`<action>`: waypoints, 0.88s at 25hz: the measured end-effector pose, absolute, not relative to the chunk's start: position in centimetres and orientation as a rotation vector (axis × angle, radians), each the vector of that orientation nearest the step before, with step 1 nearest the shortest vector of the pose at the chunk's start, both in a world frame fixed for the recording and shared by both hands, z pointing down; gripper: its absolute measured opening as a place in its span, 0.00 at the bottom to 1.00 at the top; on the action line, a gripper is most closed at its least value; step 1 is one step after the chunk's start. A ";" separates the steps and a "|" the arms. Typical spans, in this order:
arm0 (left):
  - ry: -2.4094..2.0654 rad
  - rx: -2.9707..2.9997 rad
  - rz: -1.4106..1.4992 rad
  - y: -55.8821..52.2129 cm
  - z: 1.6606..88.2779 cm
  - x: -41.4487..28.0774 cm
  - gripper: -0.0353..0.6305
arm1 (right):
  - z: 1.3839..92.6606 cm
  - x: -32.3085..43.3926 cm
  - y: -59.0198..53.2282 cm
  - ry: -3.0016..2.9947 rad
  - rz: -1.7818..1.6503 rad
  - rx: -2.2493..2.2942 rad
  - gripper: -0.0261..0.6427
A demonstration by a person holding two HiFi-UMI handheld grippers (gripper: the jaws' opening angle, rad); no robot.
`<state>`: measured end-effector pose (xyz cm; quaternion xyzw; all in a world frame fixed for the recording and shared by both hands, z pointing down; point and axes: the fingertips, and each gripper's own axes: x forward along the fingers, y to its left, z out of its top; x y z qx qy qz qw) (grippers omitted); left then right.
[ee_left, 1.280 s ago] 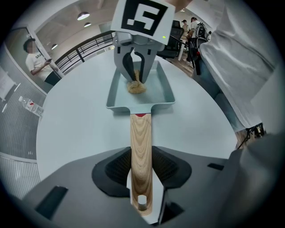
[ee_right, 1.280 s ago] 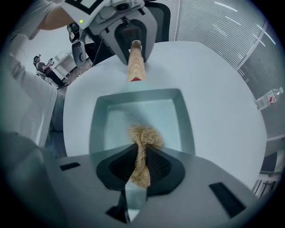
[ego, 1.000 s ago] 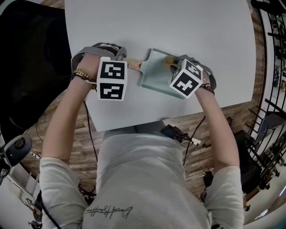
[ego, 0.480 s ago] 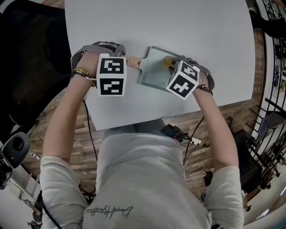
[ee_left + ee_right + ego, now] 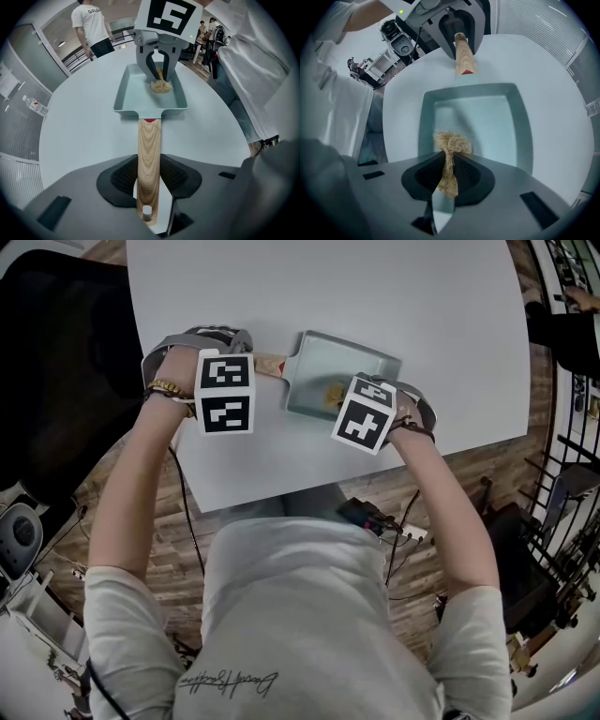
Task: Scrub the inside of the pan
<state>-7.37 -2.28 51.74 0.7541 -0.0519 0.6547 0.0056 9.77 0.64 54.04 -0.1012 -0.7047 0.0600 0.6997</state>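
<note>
A pale blue-green rectangular pan (image 5: pixel 361 360) lies on the white table (image 5: pixel 375 287), its wooden handle (image 5: pixel 270 363) pointing left. My left gripper (image 5: pixel 149 176) is shut on that handle (image 5: pixel 149 145) near its end and points straight down. My right gripper (image 5: pixel 447 168) is shut on a tan fibre scrubber (image 5: pixel 451 143), which touches the pan floor (image 5: pixel 492 122) near the pan's left wall in the right gripper view. In the left gripper view the right gripper (image 5: pixel 159 70) stands over the scrubber (image 5: pixel 161 85) inside the pan (image 5: pixel 136 98). The head view shows the scrubber (image 5: pixel 333 393) at the pan's near edge.
The table's near edge (image 5: pixel 281 493) is close to my body, with wooden floor (image 5: pixel 469 474) beyond it. A person in a white shirt (image 5: pixel 91 26) stands by a railing past the table. Dark equipment (image 5: pixel 396 42) sits on the floor beside the table.
My right gripper has slid the scrubber from the pan's far side towards its near edge. The left gripper has kept its hold on the handle without moving.
</note>
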 end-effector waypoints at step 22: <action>-0.094 2.333 2.151 -1.8 51.6 -7.1 0.28 | 53.9 10.6 -0.2 -1.614 0.069 -0.166 0.14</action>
